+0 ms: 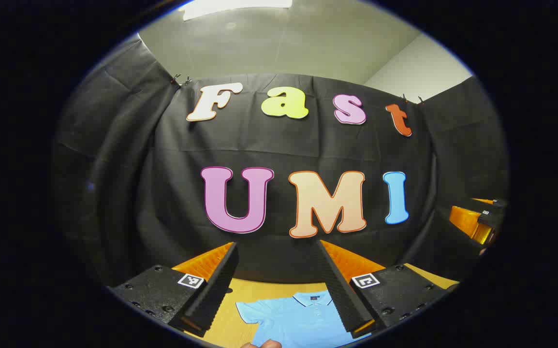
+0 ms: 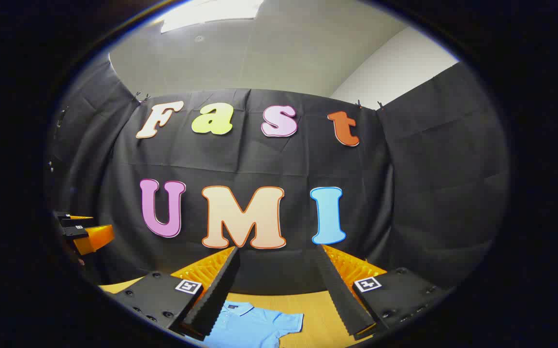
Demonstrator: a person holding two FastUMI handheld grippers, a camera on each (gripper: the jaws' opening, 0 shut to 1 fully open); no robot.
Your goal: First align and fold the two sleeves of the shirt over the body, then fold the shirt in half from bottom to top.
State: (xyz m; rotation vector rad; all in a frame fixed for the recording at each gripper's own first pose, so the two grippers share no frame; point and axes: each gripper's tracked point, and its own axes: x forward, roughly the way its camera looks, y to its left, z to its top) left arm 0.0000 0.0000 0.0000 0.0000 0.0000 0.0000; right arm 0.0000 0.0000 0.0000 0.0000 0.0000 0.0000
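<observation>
**Shirt flat, nothing folded: mind the sleeves**

While both grippers hang high above the shirt (image 1: 296, 319), you have nothing in hand: the left gripper (image 1: 279, 290) has its jaws wide apart, and the right gripper (image 2: 279, 292) has its jaws wide apart too, each pointing at the booth's black cloth wall rather than down.

The shirt lies spread on the wooden table (image 1: 252, 290), collar toward the wall, both short sleeves out to the sides, so I judge the sleeve folds not yet begun. It is a light blue polo of soft, thin knit with a darker trim at the collar; the table under it is smooth and pale.

Such cloth slides easily on a slick top. If you pinch one sleeve (image 2: 291, 321) too shallowly beside the shirt's body, it may slip free; pinch too deep and you likely drag the body layer along, skewing the shirt. Uneven lifts could leave the sleeves misaligned.
</observation>
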